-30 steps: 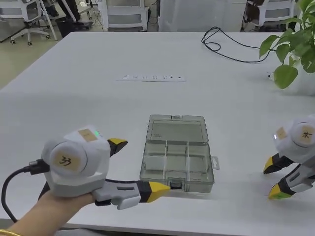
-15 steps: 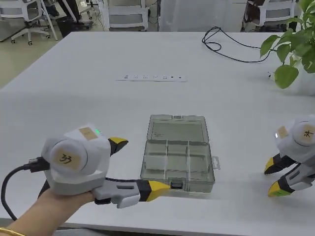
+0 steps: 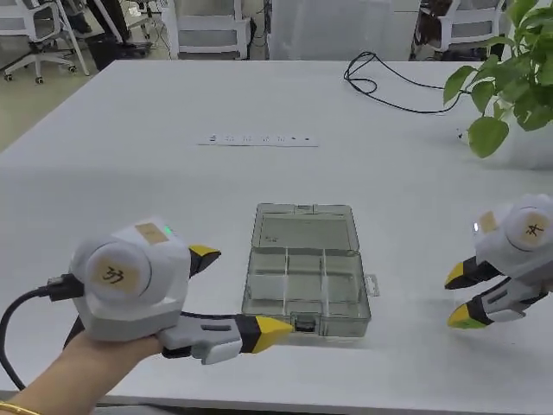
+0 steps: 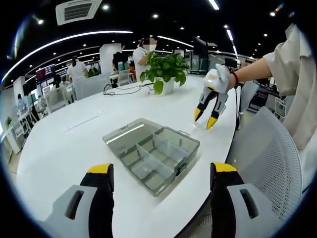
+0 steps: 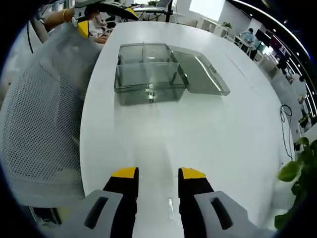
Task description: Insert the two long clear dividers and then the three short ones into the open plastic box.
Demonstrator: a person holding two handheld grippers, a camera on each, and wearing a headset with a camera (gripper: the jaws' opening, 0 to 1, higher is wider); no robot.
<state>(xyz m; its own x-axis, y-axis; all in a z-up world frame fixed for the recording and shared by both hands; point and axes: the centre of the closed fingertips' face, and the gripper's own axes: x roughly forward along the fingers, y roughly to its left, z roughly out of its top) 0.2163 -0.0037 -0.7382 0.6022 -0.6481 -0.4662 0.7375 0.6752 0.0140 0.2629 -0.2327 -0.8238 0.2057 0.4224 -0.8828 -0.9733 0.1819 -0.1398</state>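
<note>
The plastic box (image 3: 307, 290) sits near the table's (image 3: 130, 173) front edge, long axis left to right, lid (image 3: 304, 230) laid flat on the far side, clear dividers (image 3: 304, 275) standing inside. Left gripper (image 3: 244, 291), labelled 33, points right beside its near corner, jaws wide apart, empty. Right gripper (image 3: 458, 297) points left, well apart from it, jaws parted, empty

Bright, even light is supplied by ceiling strips (image 4: 99, 33) around 12 o'clock. Faint shadows are cast on the surface (image 3: 415, 173). Edges are bent by fisheye distortion.
</note>
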